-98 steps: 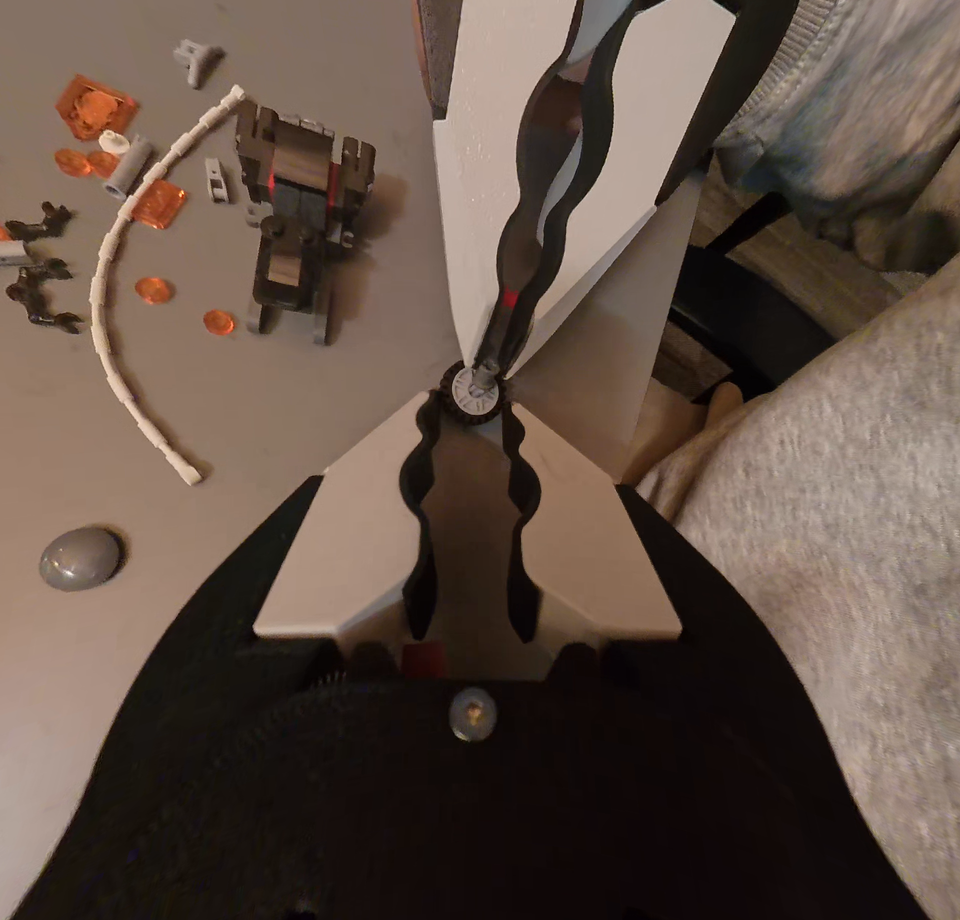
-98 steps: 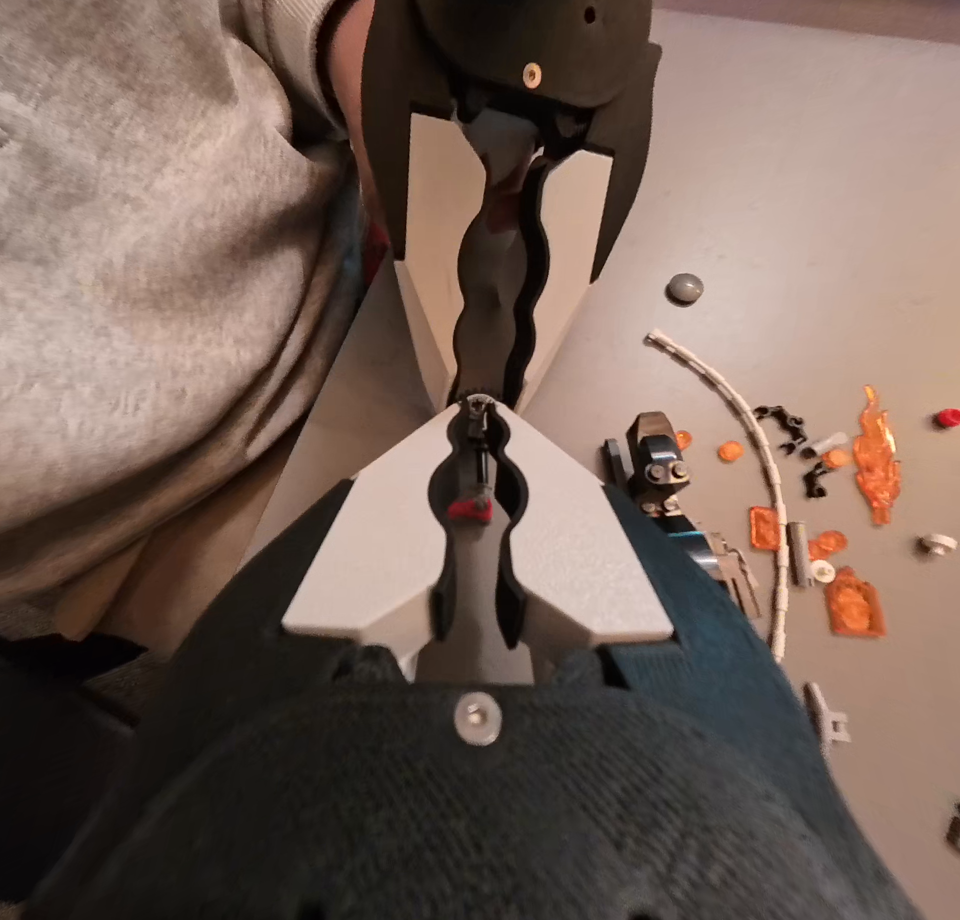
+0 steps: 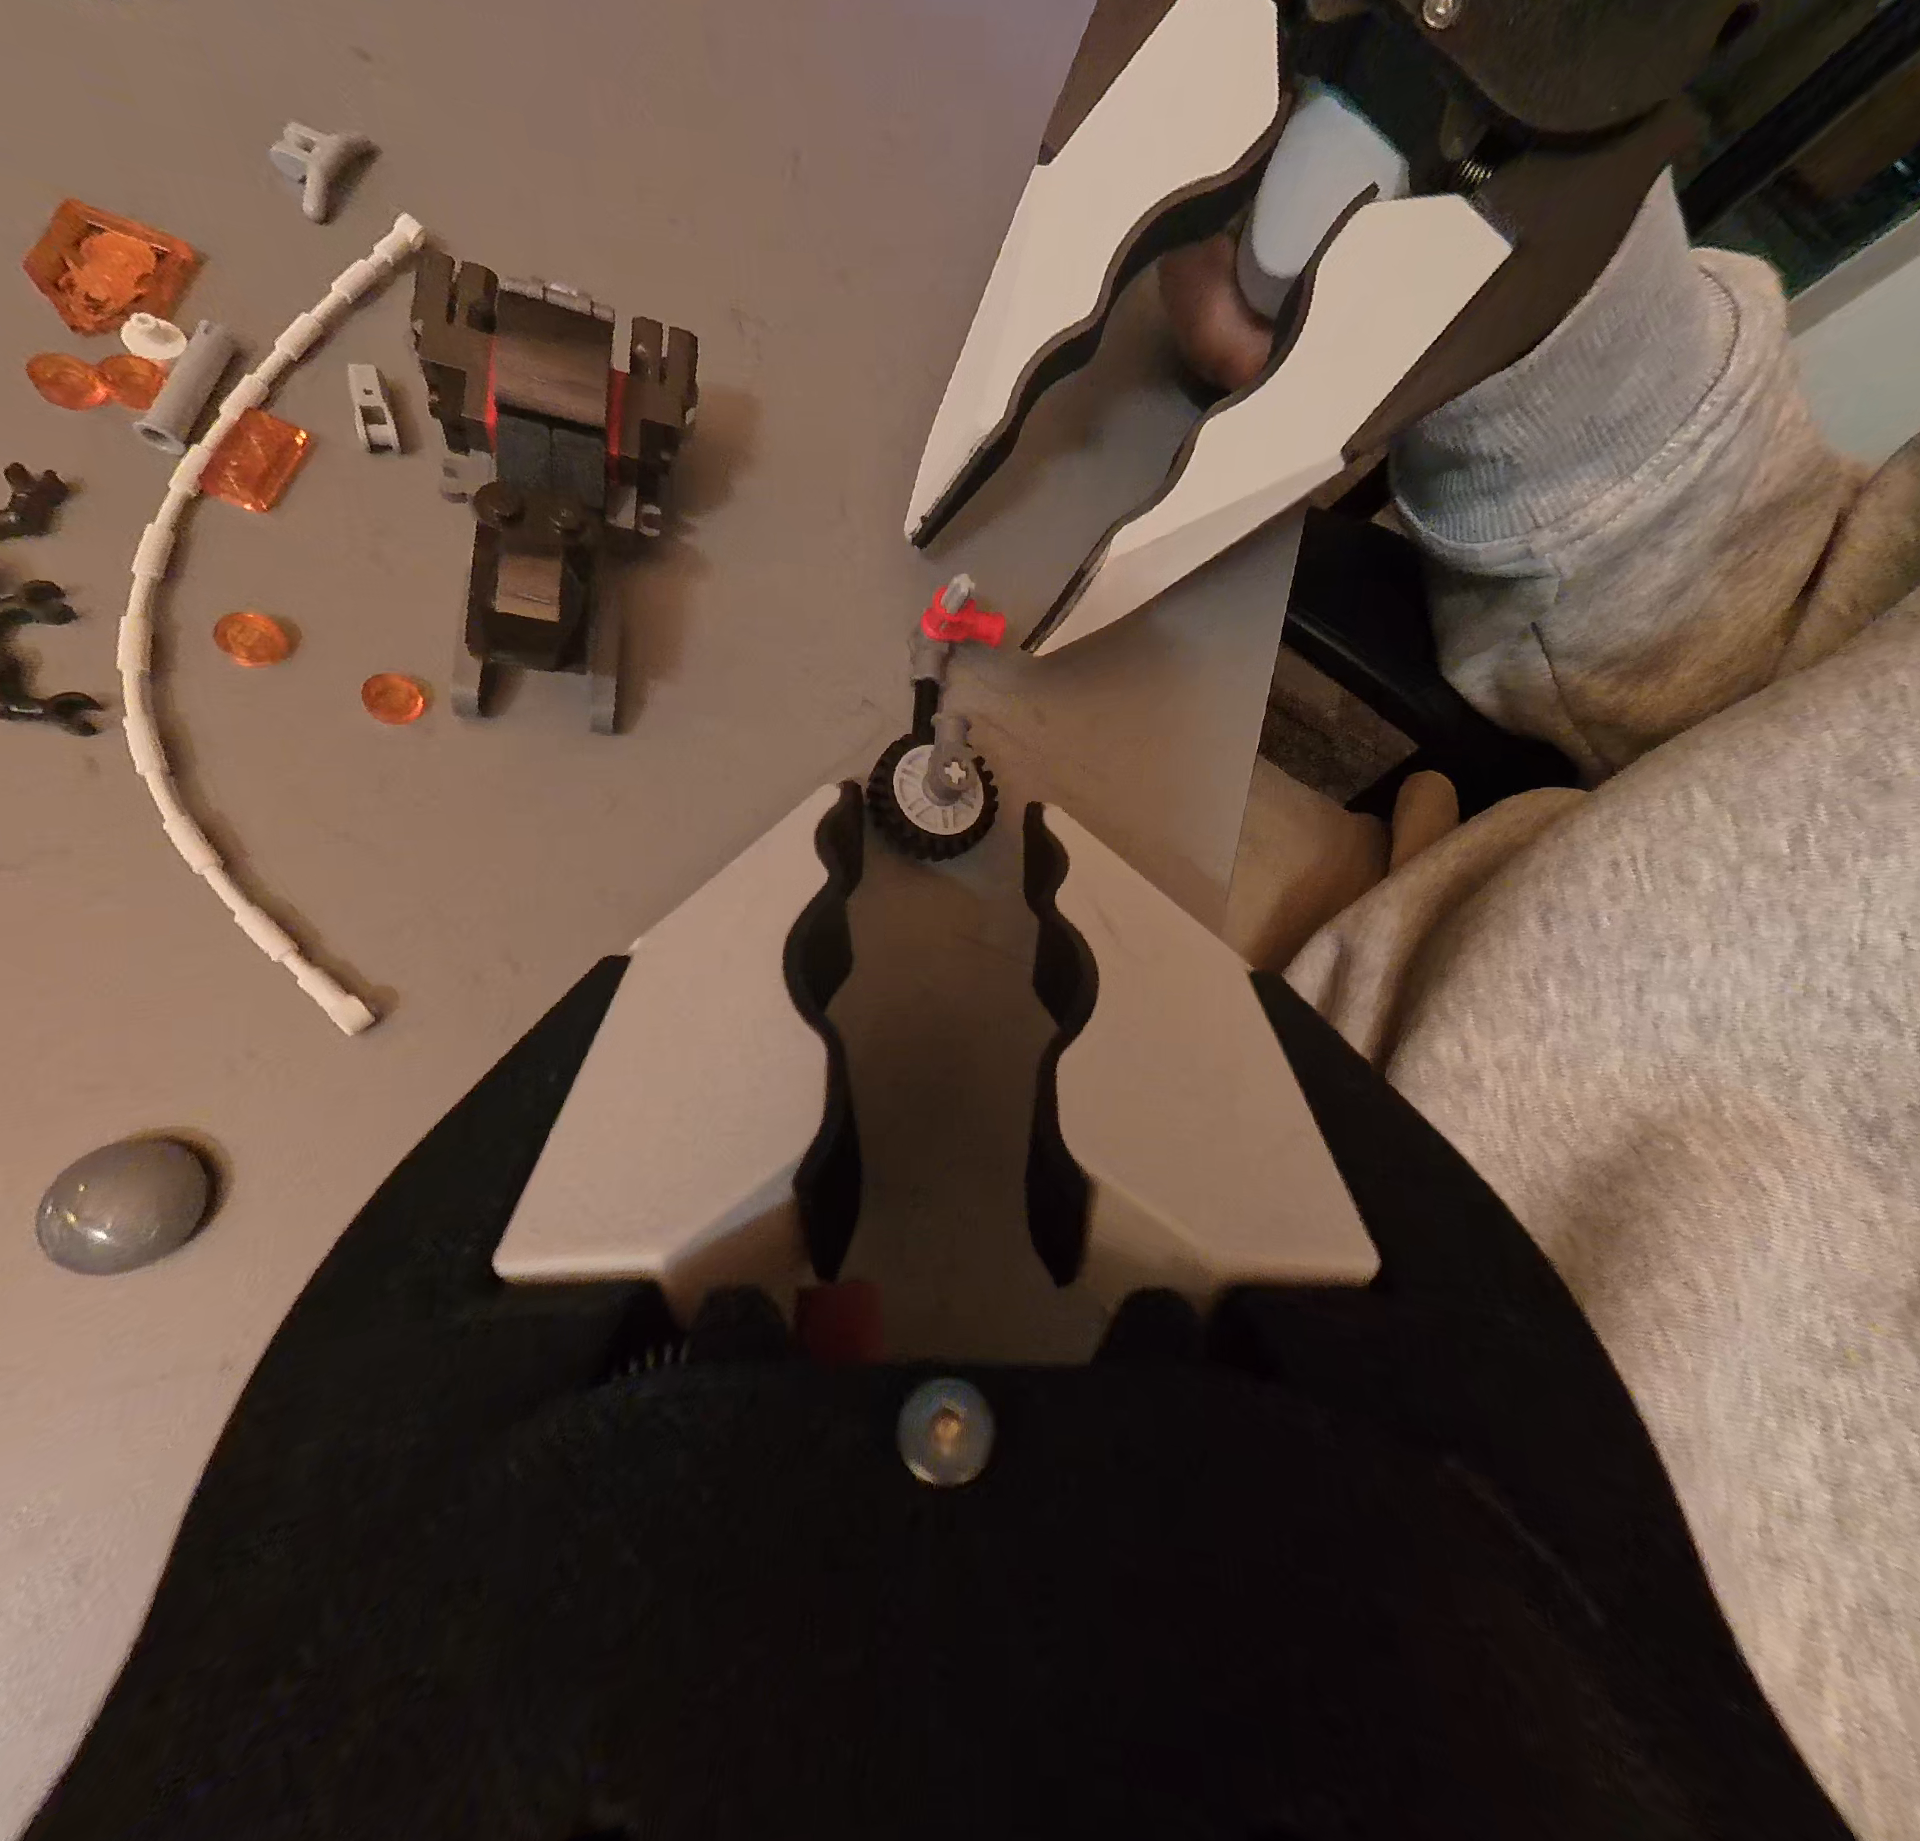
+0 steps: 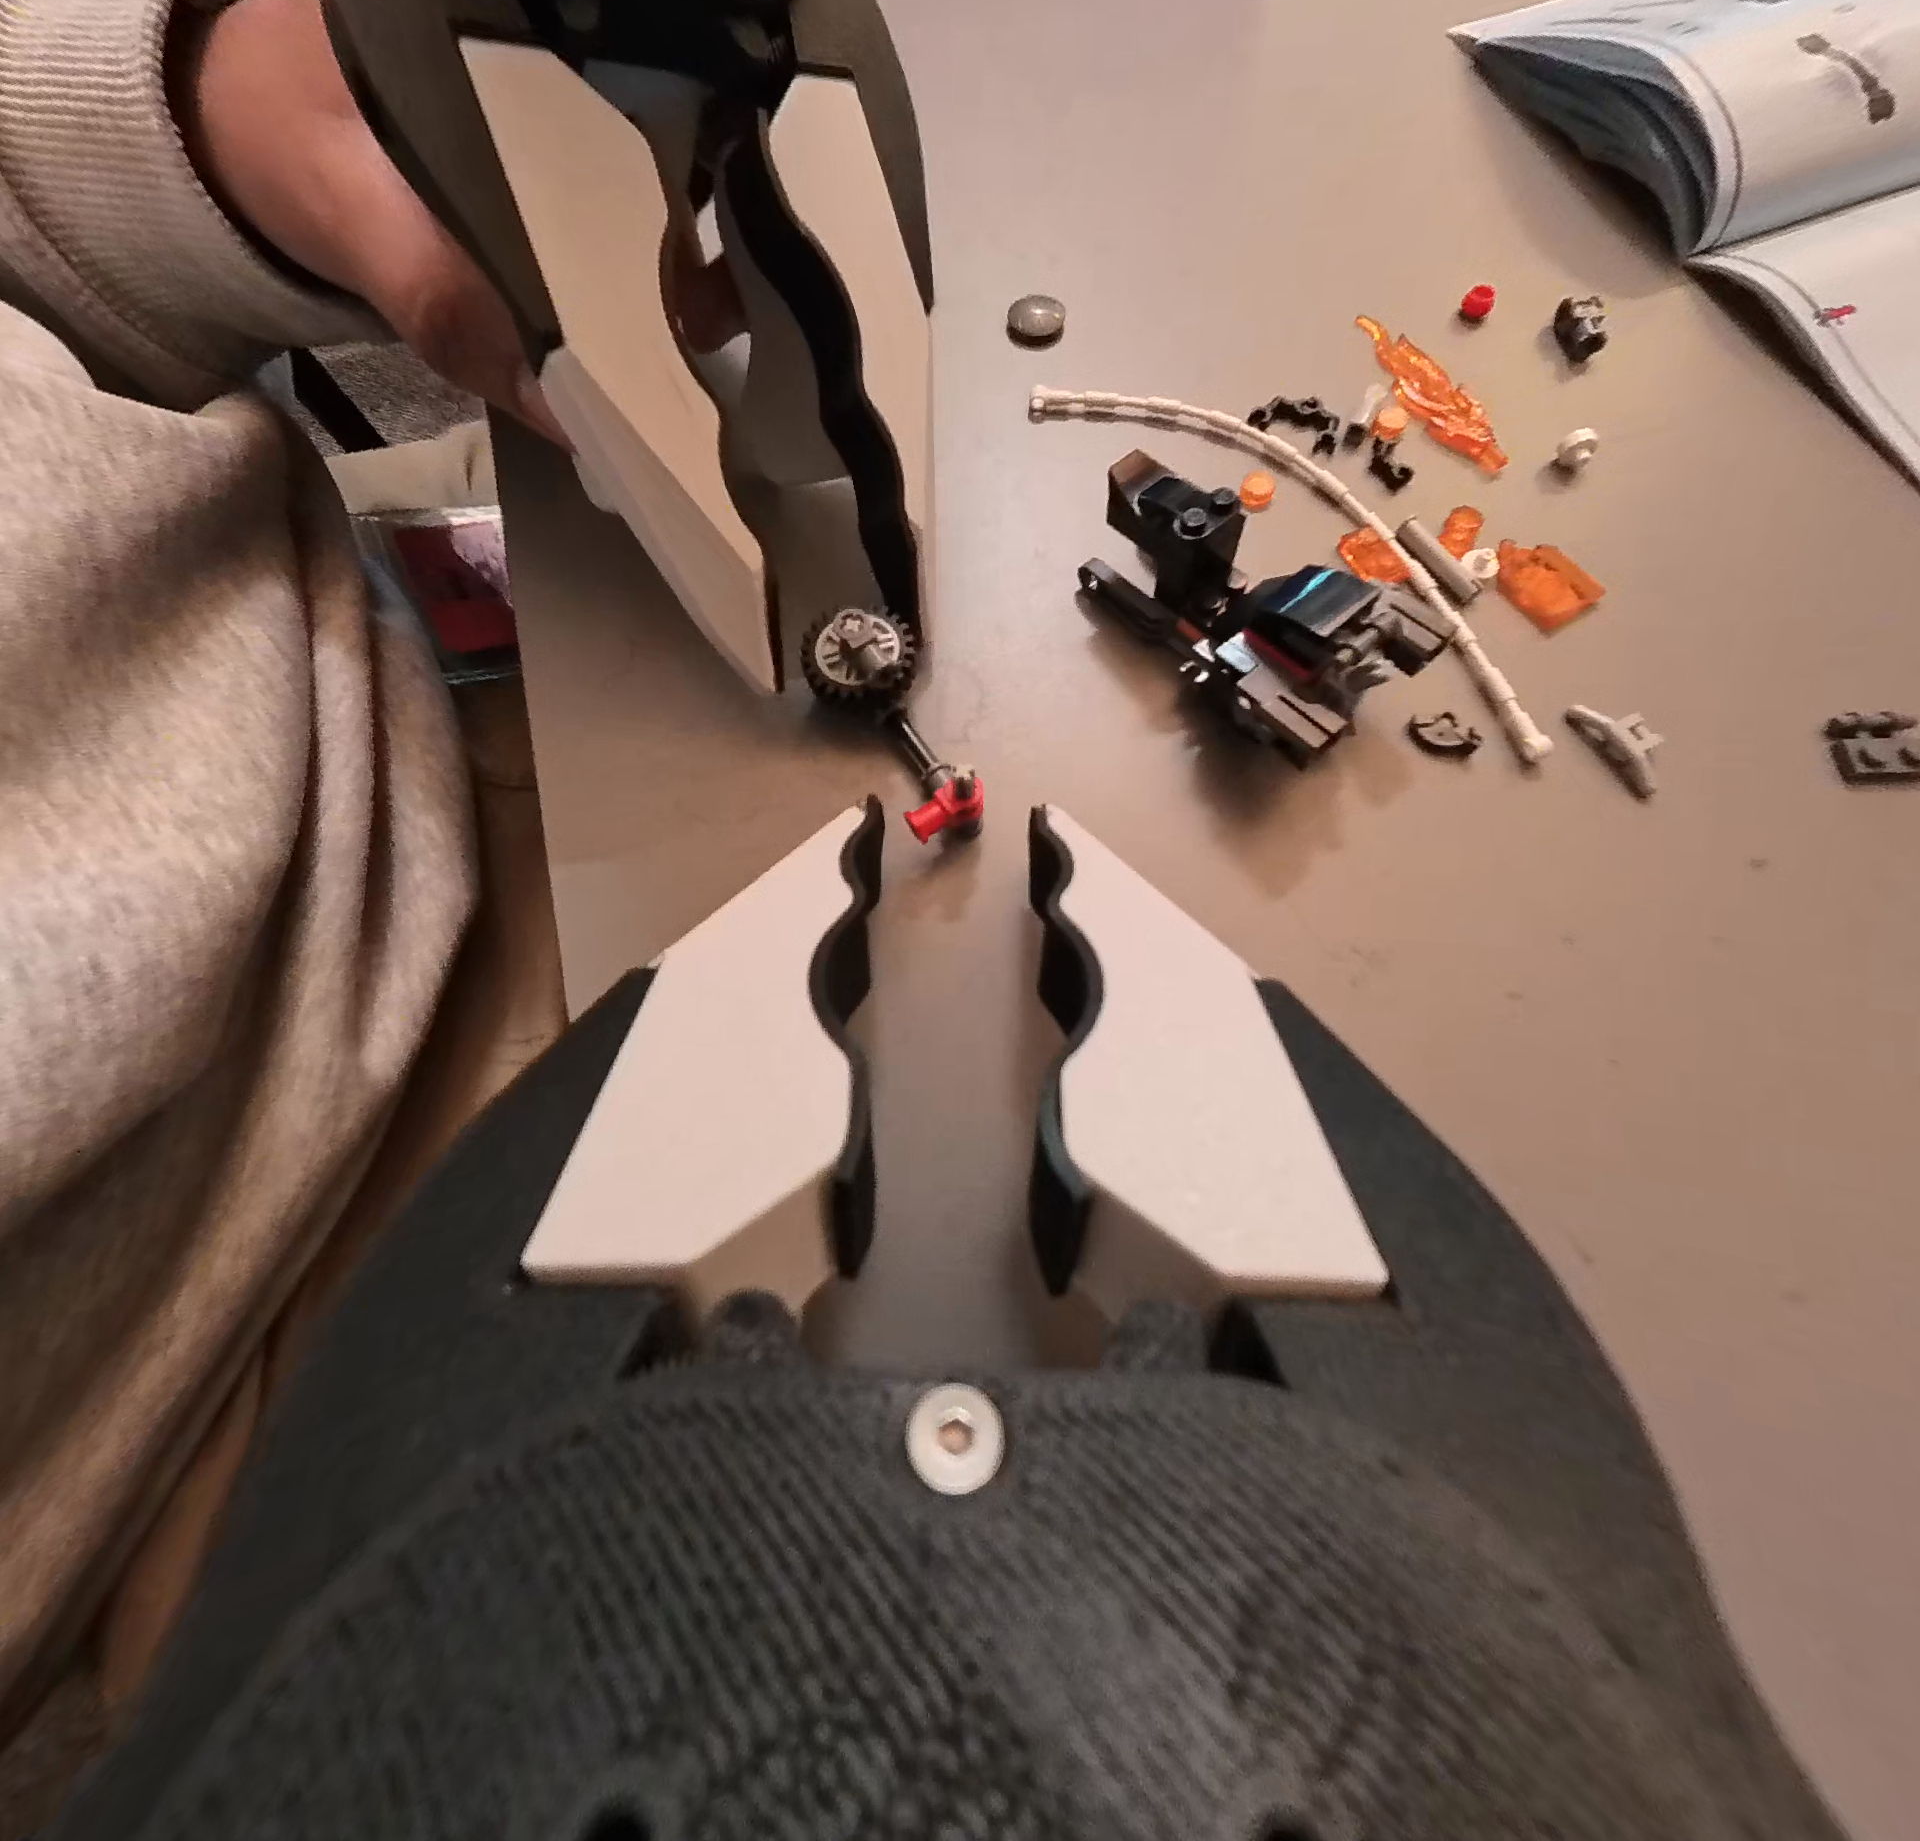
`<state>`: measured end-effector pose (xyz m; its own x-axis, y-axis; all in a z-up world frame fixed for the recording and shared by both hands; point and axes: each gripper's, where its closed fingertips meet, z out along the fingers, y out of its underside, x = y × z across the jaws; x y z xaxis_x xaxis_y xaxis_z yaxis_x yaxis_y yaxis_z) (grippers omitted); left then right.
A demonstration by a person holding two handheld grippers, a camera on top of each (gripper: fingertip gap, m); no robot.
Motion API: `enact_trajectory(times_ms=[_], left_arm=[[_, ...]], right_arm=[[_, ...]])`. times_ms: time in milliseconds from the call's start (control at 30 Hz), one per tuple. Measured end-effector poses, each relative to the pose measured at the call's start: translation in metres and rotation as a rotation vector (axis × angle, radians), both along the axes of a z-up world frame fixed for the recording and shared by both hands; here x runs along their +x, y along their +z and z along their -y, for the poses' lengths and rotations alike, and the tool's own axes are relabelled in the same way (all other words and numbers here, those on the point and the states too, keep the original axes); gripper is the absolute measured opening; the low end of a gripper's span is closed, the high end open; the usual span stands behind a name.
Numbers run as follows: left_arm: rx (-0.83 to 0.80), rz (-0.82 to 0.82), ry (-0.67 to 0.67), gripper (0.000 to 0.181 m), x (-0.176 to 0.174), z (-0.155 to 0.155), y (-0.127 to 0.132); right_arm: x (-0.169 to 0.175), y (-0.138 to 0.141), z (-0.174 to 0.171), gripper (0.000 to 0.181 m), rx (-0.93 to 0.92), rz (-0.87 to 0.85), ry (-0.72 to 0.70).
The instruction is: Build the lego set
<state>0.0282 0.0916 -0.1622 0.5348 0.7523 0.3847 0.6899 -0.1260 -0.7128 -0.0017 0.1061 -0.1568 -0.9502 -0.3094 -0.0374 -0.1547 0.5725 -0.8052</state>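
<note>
A small wheel assembly lies on the grey table (image 3: pixel 644 108): a black-tyred wheel (image 3: pixel 935 789) with a grey hub, a thin black axle and a red connector (image 3: pixel 961 622) at its far end. My left gripper (image 3: pixel 940 804) is open, its tips either side of the wheel without clamping it. My right gripper (image 4: pixel 951 817) is open, with the red connector (image 4: pixel 940 815) just off its tips. The wheel (image 4: pixel 857 659) also shows in the right wrist view, between the left gripper's tips (image 4: pixel 844 653). The right gripper (image 3: pixel 977 591) shows in the left wrist view.
A dark, partly built model (image 3: pixel 551 482) stands left of the assembly. Around it lie a white segmented hose (image 3: pixel 197 565), several clear orange pieces (image 3: pixel 255 461), small grey and black parts and a grey dome (image 3: pixel 120 1204). An open instruction booklet (image 4: pixel 1714 108) lies far right. The table's near edge is close, by the person's grey sweater. Left tips to right tips: about 4 cm.
Both grippers were shut on the assembly, tip to tip; now both are open and drawn apart, and the wheel with its axle and red connector lies between them.
</note>
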Motion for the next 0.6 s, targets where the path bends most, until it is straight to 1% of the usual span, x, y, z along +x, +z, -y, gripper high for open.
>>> enact_trajectory(times_ms=[200,333,433,600], left_arm=[[0.062,-0.012,0.007,0.034,0.002,0.001,0.007],[0.117,-0.057,0.025,0.036,0.002,0.008,0.018],[0.098,-0.098,0.085,0.037,-0.001,0.03,0.022],[-0.034,-0.173,0.264,0.036,-0.01,0.085,0.023]], right_arm=[[-0.003,0.015,-0.001,0.027,-0.075,0.086,-0.007],[-0.008,0.027,-0.002,0.024,-0.143,0.126,-0.025],[-0.012,0.035,-0.001,0.021,-0.192,0.126,-0.04],[-0.018,0.041,0.001,0.02,-0.241,0.127,-0.063]])
